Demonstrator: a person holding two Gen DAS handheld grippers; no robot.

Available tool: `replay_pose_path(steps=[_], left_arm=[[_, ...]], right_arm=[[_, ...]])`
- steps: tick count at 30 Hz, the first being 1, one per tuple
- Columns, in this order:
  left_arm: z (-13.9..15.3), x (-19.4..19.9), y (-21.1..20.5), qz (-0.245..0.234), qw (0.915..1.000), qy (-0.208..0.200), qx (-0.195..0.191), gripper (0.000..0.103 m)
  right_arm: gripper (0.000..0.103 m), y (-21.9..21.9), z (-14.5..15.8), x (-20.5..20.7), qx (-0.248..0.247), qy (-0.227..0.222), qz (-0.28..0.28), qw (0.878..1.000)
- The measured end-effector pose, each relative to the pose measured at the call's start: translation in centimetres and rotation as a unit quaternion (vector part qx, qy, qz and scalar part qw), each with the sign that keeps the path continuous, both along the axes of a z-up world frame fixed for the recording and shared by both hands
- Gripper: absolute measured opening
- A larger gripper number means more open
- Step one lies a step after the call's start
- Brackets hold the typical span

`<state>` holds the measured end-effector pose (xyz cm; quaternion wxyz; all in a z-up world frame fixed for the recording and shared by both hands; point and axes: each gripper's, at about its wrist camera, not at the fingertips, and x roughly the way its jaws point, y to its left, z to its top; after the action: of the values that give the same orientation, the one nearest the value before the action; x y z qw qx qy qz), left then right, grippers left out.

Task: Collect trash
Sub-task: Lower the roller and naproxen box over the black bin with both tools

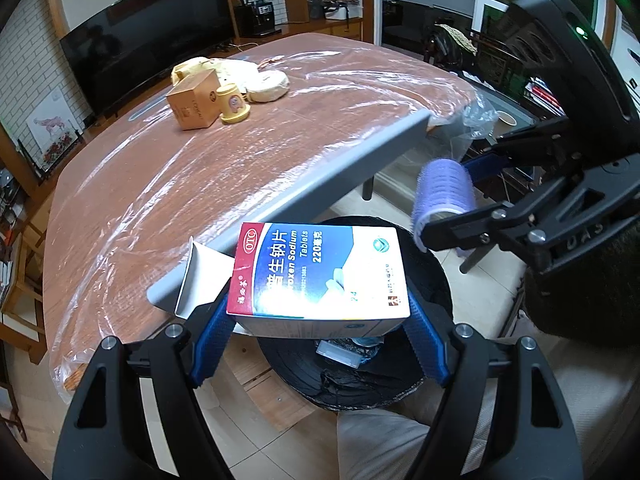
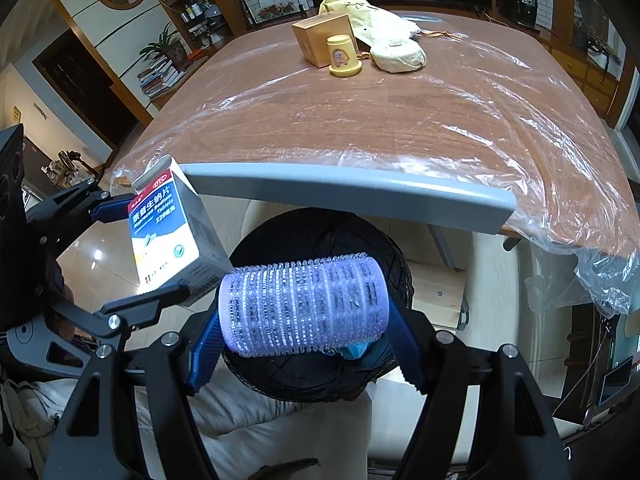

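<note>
Poised over the black bin [image 1: 360,384] beside the desk [image 1: 200,184], the left tool [image 1: 320,340] grips a medicine box [image 1: 320,272] while the right tool [image 2: 304,344] clamps a purple hair roller [image 2: 304,304], both apparently ready to drop.

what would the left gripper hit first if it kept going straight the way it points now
Probably the grey table edge, just beyond the white medicine box held by the left gripper; the black-lined bin sits below that line. Depth is uncertain.
</note>
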<state>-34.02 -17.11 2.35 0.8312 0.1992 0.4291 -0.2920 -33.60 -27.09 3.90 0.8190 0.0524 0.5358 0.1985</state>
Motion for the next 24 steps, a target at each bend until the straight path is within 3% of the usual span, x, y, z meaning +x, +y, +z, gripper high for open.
replay_pose_path(steps=[14, 24], left_arm=[[-2.5, -0.4, 0.0, 0.004, 0.9989, 0.046, -0.003, 0.078], [-3.9, 0.2, -0.1, 0.010, 0.9983, 0.058, 0.007, 0.078]], right_arm=[[0.071, 0.1, -1.5, 0.0, -0.005, 0.015, -0.005, 1.000], [0.071, 0.3, -2.5, 0.7, -0.007, 0.024, -0.005, 1.000]])
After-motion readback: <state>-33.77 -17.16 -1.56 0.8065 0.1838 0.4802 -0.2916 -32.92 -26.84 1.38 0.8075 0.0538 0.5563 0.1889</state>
